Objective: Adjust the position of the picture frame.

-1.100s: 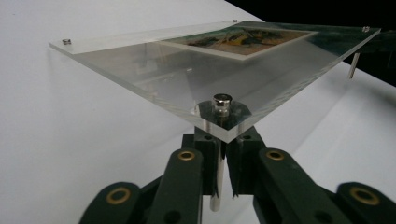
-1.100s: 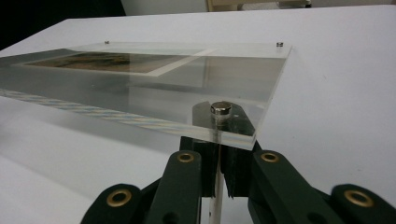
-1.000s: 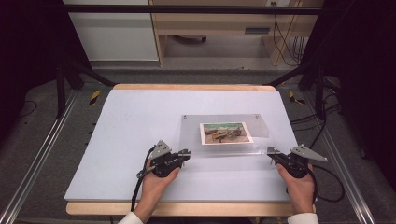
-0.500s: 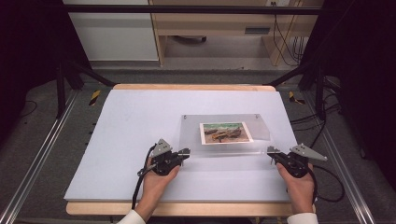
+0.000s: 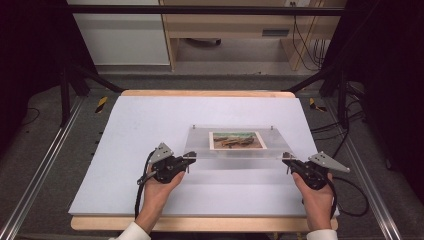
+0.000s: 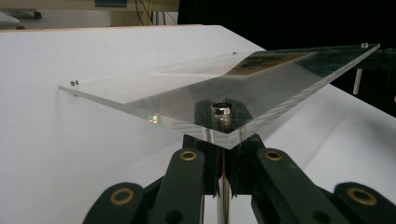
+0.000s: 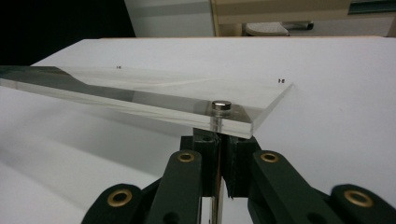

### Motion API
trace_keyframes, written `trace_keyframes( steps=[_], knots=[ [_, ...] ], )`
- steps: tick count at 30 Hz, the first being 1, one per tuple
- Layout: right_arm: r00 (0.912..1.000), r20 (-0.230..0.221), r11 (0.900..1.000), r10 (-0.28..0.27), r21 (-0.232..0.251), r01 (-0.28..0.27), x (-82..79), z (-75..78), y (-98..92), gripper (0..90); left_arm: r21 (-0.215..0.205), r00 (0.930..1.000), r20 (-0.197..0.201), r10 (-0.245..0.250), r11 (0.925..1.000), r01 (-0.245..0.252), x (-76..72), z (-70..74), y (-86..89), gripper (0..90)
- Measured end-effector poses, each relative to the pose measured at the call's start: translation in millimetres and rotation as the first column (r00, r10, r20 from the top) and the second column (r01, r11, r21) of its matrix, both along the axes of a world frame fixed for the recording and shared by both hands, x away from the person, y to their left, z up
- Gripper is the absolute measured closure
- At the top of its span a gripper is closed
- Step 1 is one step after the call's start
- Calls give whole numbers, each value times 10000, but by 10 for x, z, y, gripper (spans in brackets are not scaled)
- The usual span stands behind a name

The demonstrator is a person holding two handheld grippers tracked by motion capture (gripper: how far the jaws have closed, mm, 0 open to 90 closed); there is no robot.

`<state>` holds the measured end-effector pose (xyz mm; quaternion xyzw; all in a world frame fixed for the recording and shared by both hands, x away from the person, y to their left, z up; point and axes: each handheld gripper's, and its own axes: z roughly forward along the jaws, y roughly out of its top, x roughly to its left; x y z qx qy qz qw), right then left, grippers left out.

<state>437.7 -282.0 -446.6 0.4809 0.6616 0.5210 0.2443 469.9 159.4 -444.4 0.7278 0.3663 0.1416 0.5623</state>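
So, no words or labels to read here. The clear plastic frame [image 5: 235,142] has a small brown-and-green pic [image 5: 237,140] in its middle and tiny silver studs at the corners. It sits over the white table [image 5: 150,120], near edge lifted. Left gripper [image 5: 189,157] pinches the post under the frame's near-left corner; right gripper [image 5: 287,159] pinches the post under the near-right corner.
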Motion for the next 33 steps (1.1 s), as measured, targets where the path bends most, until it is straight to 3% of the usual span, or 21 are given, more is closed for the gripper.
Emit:
trace_keyframes(
  steps=[10,25,33],
  knots=[
    [9998,82,9997,204,-143,-203,25,113,262,850,-134,9993,165,330,9994,-328,-10,103,246,837],
    [9982,231,9984,558,-123,-555,375,199,660,851,-241,9942,602,889,9959,-876,107,188,649,836],
    [9972,149,9972,737,-166,-735,488,158,859,848,-273,9944,446,961,9951,-950,207,136,832,837]
  ],
)
